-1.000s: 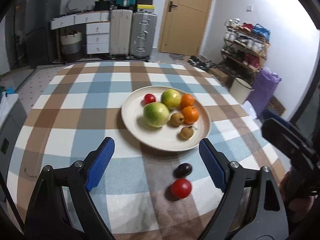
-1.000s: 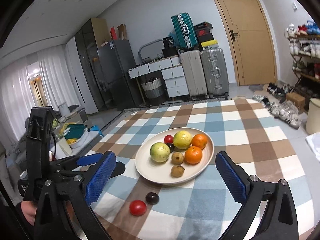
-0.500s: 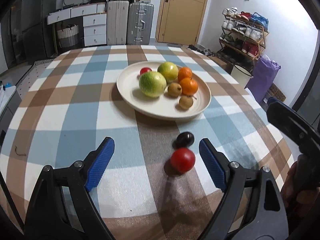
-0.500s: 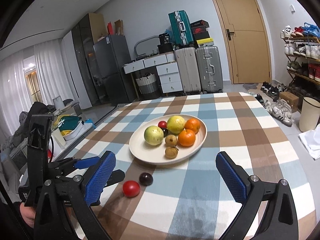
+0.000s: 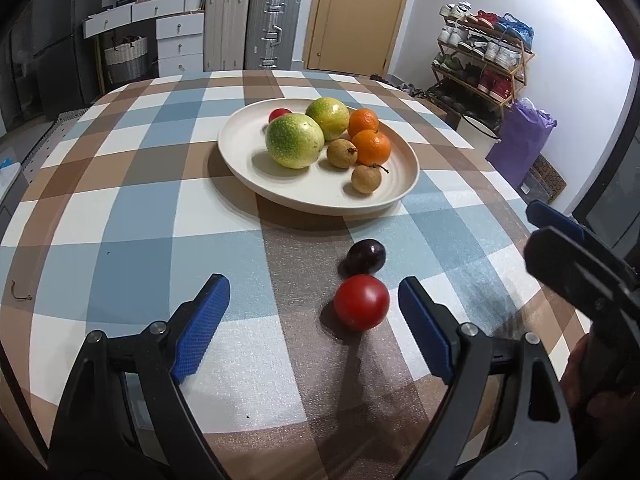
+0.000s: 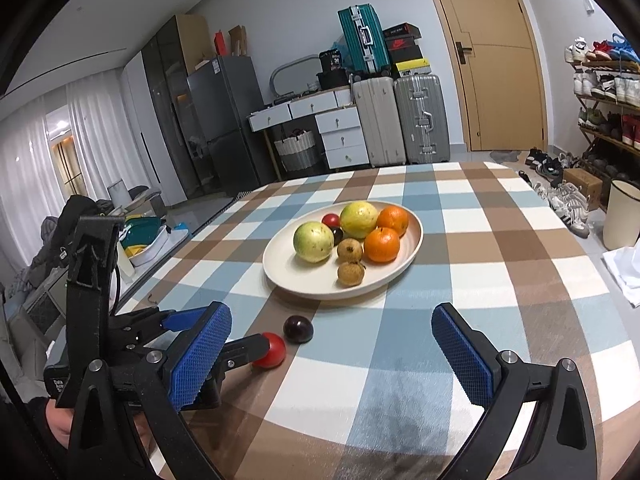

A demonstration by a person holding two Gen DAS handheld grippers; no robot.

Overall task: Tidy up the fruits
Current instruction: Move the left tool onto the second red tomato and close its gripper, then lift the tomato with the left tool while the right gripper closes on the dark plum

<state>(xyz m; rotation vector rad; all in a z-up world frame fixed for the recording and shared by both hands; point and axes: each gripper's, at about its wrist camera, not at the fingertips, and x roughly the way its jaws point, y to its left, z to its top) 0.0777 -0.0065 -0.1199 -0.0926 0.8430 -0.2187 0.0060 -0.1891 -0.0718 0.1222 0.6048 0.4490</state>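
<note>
My left gripper [image 5: 314, 314] gapes above the round red tomato [image 5: 361, 302]; my right gripper [image 6: 332, 354] spreads wide, empty.

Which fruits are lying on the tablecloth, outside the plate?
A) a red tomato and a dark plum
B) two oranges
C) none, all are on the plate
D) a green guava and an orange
A: the red tomato and the dark plum lie side by side on the checked tablecloth, in front of the plate.
</note>
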